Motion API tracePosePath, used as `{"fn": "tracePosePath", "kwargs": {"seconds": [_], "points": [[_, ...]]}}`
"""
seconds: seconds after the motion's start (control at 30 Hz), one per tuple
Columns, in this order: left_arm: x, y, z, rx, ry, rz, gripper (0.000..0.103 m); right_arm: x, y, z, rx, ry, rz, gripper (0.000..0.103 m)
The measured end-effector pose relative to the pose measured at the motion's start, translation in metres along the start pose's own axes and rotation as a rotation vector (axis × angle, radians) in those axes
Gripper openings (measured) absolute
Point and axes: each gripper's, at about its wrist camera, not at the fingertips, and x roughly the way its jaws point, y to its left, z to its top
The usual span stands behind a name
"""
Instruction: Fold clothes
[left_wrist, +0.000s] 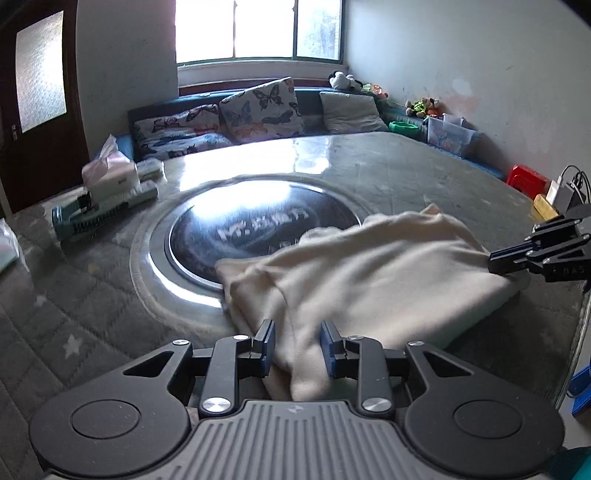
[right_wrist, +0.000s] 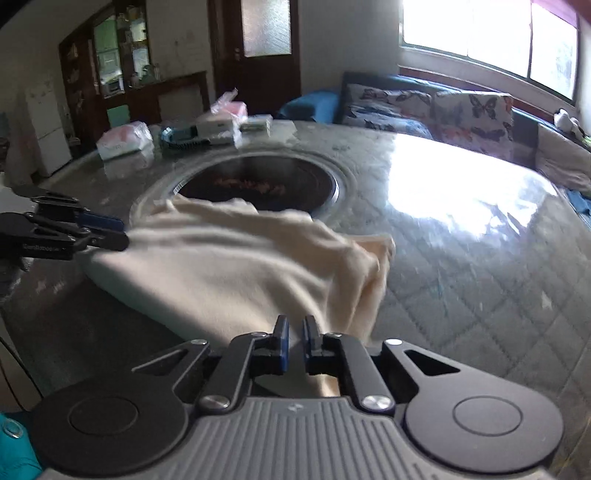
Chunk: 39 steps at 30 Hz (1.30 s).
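A cream garment (left_wrist: 369, 273) lies partly folded on the round table, overlapping the dark centre disc (left_wrist: 236, 236). My left gripper (left_wrist: 297, 345) has its fingers apart with a corner of the cloth lying between them. My right gripper (right_wrist: 295, 341) is nearly closed on the garment's (right_wrist: 236, 273) near edge, cloth pinched between the pads. Each gripper shows in the other view: the right one (left_wrist: 495, 260) at the cloth's right edge, the left one (right_wrist: 118, 232) at its left edge.
The table (left_wrist: 424, 173) has a quilted grey cover under glass. Tissue boxes (left_wrist: 110, 177) and a comb-like object (left_wrist: 88, 221) sit at its far left. A sofa with butterfly cushions (left_wrist: 258, 107) stands behind. A red stool (left_wrist: 526, 181) and chargers are at the right.
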Motion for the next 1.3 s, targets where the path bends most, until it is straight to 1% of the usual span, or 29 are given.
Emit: {"fn": "tracePosePath", "kwargs": {"seconds": [0.07,0.13,0.3,0.37,0.47,0.57,0.63,0.73,0.8,0.9,0.97,1.03,1.1,1.2,1.3], "points": [[0.004,0.000,0.010,0.016,-0.011,0.002,0.030,0.002,-0.002,0.012,-0.010,-0.005,-0.006,0.008],[0.015,0.002,0.019,0.010,0.001,0.001,0.030,0.009,-0.007,0.026,-0.011,-0.009,-0.008,0.008],[0.046,0.009,0.032,-0.010,0.039,0.005,0.029,0.043,-0.018,0.049,0.009,0.023,-0.001,0.008],[0.058,0.012,0.030,-0.012,0.060,0.018,0.029,0.058,-0.023,0.051,0.026,0.042,-0.022,0.008],[0.066,0.018,0.029,-0.022,0.068,0.032,0.030,0.074,-0.031,0.052,0.073,0.065,-0.052,0.007],[0.064,0.020,0.034,-0.033,0.054,0.030,0.029,0.071,-0.029,0.056,0.071,0.040,-0.045,0.008],[0.063,0.017,0.039,-0.033,0.040,0.017,0.029,0.068,-0.024,0.061,0.064,0.020,-0.024,0.008],[0.070,0.011,0.045,-0.024,0.041,0.002,0.029,0.075,-0.014,0.069,0.029,0.025,0.006,0.009],[0.078,0.007,0.047,-0.018,0.054,-0.001,0.029,0.087,-0.012,0.071,0.019,0.050,-0.001,0.010],[0.081,0.009,0.047,-0.026,0.061,0.003,0.030,0.092,-0.013,0.073,0.026,0.048,-0.010,0.010],[0.082,0.010,0.047,-0.032,0.064,0.006,0.030,0.087,-0.012,0.075,0.025,0.044,-0.016,0.010],[0.083,0.011,0.047,-0.038,0.067,0.009,0.030,0.078,-0.004,0.075,-0.008,0.033,-0.009,0.012],[0.073,0.011,0.045,-0.037,0.059,0.012,0.030,0.065,0.008,0.073,-0.038,0.024,0.022,0.016],[0.050,0.010,0.040,-0.035,0.035,-0.004,0.030,0.046,0.029,0.064,-0.096,0.020,0.092,0.016],[0.039,-0.001,0.032,-0.006,0.027,-0.021,0.030,0.031,0.049,0.050,-0.148,0.034,0.133,0.016]]}}
